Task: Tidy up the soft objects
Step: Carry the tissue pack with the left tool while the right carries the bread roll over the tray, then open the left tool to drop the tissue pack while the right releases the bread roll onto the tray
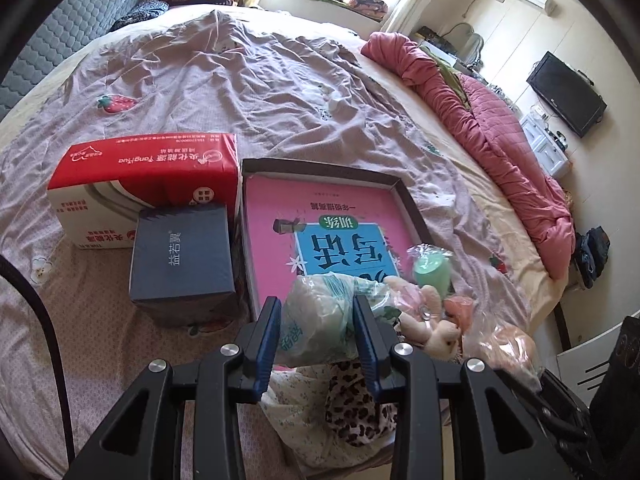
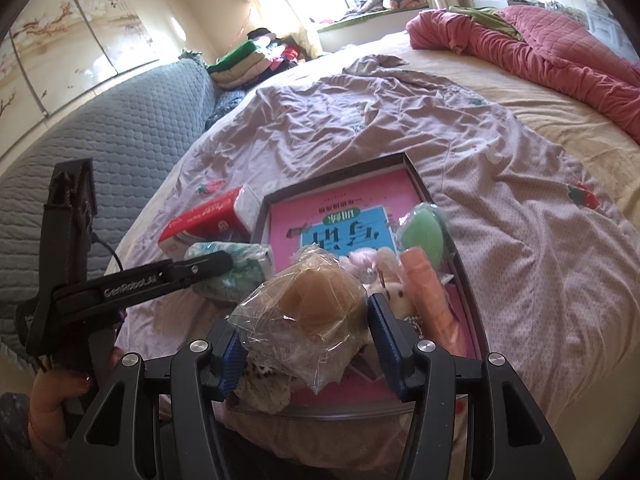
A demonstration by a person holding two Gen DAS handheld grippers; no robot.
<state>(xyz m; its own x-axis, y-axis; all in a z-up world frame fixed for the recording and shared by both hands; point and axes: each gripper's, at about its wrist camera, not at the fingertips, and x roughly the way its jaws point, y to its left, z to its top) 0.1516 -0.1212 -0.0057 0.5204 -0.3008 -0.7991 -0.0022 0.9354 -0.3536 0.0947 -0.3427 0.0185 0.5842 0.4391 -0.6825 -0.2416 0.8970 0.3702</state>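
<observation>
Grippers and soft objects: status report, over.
Left gripper shut on green tissue pack. Right gripper shut on bagged beige sponge. Shallow box ahead, plush bunny inside.

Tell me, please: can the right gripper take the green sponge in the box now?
Probably not yet. The right gripper is already shut on a clear-wrapped tan sponge, so its jaws are full. The green sponge lies beyond it, with the plush toy between.

Big bed [image 1: 472, 184] with a rumpled lilac strawberry-print sheet [image 1: 224, 80] spread over it. Sitting on that: a red-and-white tissue pack [image 1: 140, 184], a dark blue box [image 1: 182, 256] right against it, and a shallow open box [image 1: 404, 188]. Pink quilt [image 1: 492, 120] bunched along the far edge.
</observation>
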